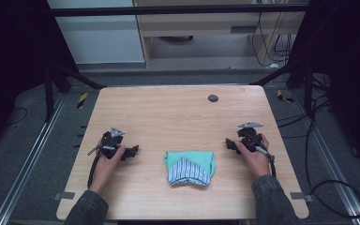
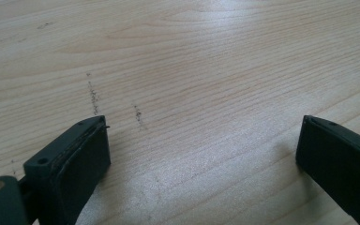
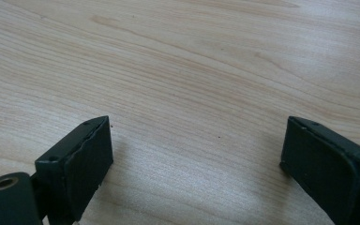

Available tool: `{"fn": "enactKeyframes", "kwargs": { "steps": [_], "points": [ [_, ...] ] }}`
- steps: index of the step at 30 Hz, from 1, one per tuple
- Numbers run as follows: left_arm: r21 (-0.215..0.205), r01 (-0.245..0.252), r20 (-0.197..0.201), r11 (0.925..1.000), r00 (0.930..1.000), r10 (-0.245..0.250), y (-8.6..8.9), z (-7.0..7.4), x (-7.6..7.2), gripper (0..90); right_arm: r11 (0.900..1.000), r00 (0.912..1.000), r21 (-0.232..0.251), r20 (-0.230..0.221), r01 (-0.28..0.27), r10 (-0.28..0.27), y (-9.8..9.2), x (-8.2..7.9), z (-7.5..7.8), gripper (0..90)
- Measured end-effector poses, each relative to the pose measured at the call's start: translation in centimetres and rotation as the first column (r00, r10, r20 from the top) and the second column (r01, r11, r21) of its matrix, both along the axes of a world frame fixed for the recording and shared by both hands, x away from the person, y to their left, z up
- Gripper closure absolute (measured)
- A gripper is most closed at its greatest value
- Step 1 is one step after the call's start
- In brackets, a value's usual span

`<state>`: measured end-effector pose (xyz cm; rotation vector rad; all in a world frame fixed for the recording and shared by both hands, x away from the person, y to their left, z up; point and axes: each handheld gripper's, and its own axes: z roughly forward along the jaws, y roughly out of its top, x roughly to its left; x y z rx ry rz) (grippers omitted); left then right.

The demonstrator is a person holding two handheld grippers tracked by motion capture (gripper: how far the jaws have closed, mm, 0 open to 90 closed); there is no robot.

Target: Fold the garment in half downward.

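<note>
A folded mint-green cloth with a blue-and-white striped part point(image 1: 189, 167) lies on the wooden table point(image 1: 178, 112), near its front middle. My left gripper point(image 1: 132, 152) rests low over the table to the left of the cloth, apart from it. In the left gripper view its jaws point(image 2: 201, 140) stand wide, with bare wood between them. My right gripper point(image 1: 229, 143) sits to the right of the cloth, also apart from it. The right gripper view has its jaws point(image 3: 194, 140) spread wide over bare wood.
A small dark round grommet point(image 1: 213, 98) is set in the table near its far edge. Cables point(image 1: 328, 187) trail over the grey floor to the right of the table. Dark frame posts stand at both far corners.
</note>
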<state>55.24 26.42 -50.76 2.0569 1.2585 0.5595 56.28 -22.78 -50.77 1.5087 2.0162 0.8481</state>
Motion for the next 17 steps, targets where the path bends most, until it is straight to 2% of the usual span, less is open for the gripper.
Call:
{"fn": "enactKeyframes", "kwargs": {
  "steps": [5, 9, 17],
  "points": [
    [0.001, 0.000, 0.000, 1.0000, 1.0000, 0.000, -0.02, -0.01, 0.00, 1.7, 1.000, 0.9999, 0.006, -0.002, 0.011, -0.011, -0.17, 0.05, -0.06, 8.1],
    [0.003, -0.016, -0.005, 0.9999, 0.9999, 0.016, -0.06, -0.03, -0.07, 0.4, 1.000, 0.9997, 0.013, 0.018, 0.019, -0.019, -0.47, -0.23, -0.34, 6.1],
    [0.004, -0.028, -0.011, 0.9996, 0.9996, 0.028, -0.08, -0.02, -0.14, 0.0, 0.995, 0.9947, 0.015, 0.003, 0.102, -0.102, -0.26, -0.94, -0.40, 1.5]
  ]
}}
